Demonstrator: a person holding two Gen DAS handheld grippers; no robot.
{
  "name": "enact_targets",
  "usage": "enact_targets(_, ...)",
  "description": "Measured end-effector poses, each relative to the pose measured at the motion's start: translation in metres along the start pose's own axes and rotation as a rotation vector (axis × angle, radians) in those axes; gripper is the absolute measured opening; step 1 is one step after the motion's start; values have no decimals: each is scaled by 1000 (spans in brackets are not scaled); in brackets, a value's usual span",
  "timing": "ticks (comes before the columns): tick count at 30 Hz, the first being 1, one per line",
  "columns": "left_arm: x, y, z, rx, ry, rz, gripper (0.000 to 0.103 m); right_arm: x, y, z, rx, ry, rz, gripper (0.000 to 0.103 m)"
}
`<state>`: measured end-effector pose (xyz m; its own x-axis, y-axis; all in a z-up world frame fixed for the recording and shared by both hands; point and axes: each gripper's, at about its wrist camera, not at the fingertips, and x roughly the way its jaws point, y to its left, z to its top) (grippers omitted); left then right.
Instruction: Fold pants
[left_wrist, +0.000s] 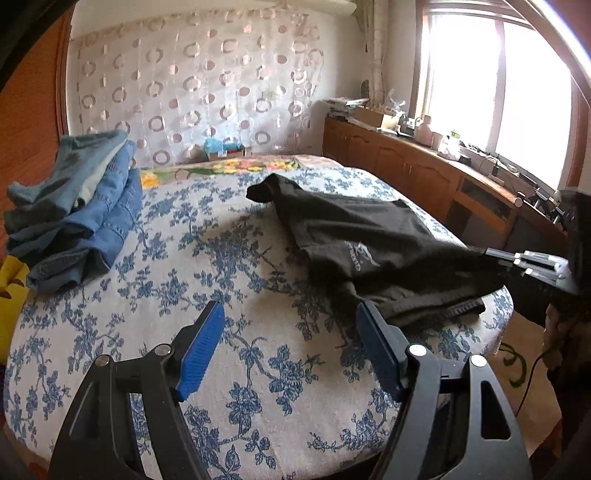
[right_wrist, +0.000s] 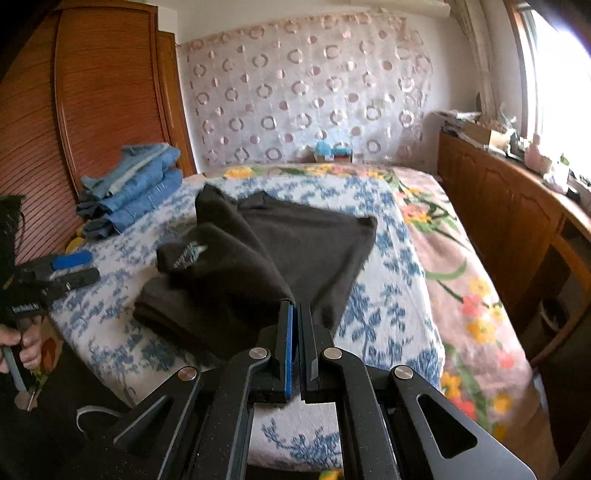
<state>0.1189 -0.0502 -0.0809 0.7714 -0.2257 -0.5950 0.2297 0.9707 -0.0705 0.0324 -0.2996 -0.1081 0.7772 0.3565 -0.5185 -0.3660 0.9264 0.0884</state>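
Observation:
Black pants with a small white logo lie partly folded on the blue-flowered bedspread; they also show in the right wrist view. My left gripper is open and empty, just left of the pants' near edge. In the right wrist view it shows at the left. My right gripper is shut on a raised fold of the black pants, lifting that edge. In the left wrist view the right gripper grips the cloth at the right.
A stack of folded blue jeans sits at the bed's far left, also in the right wrist view. A wooden cabinet with clutter runs along the right under the window. A wooden wardrobe stands at the left.

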Motion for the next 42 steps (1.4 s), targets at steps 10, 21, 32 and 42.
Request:
enact_targets(10, -2, 1, 3, -5, -30, 10, 75, 16, -7, -7, 34, 77, 2, 2)
enact_targets(21, 7, 10, 14, 3, -12, 15, 75, 0, -5, 5, 20, 4, -23, 31)
enact_targets(32, 15, 20, 31, 31, -9, 26, 75, 32, 36, 29, -56, 30, 90, 34)
enact_targets(42, 18, 36, 43, 36, 3, 42, 75, 64, 56, 47, -110, 73, 163, 34)
